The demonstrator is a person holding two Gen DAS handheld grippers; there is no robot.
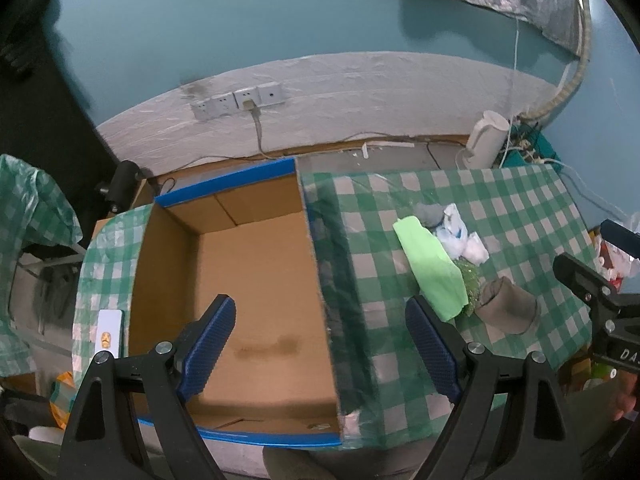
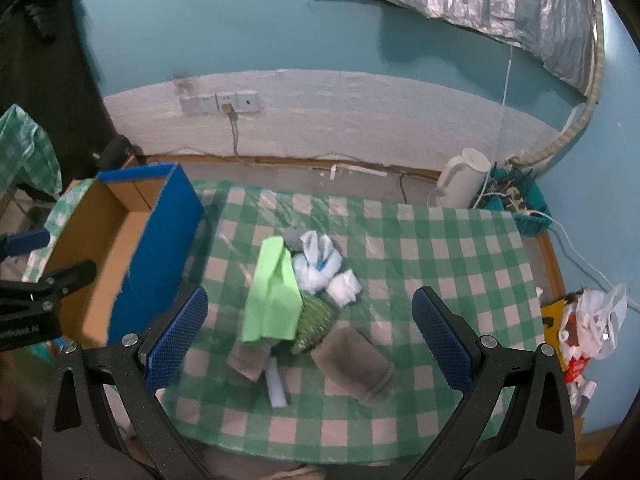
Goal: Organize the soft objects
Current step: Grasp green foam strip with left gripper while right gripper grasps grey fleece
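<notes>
A green cloth [image 2: 272, 296] lies mid-table [image 2: 460, 248], its long axis running away from the camera, atop a pile with a grey sock [image 2: 356, 364] pointing near-right and white bags [image 2: 320, 264]. The box [image 1: 256, 280] sits left, open upward. Left gripper [image 1: 320, 344] and right gripper [image 2: 310, 336] hover, jaws apart, holding nothing.

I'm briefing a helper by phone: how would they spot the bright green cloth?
On the green-and-white checked tablecloth, right of the blue-sided cardboard box, lies a small pile. The bright green folded cloth is its largest, leftmost piece, plain lime beside white plastic bags.
</notes>
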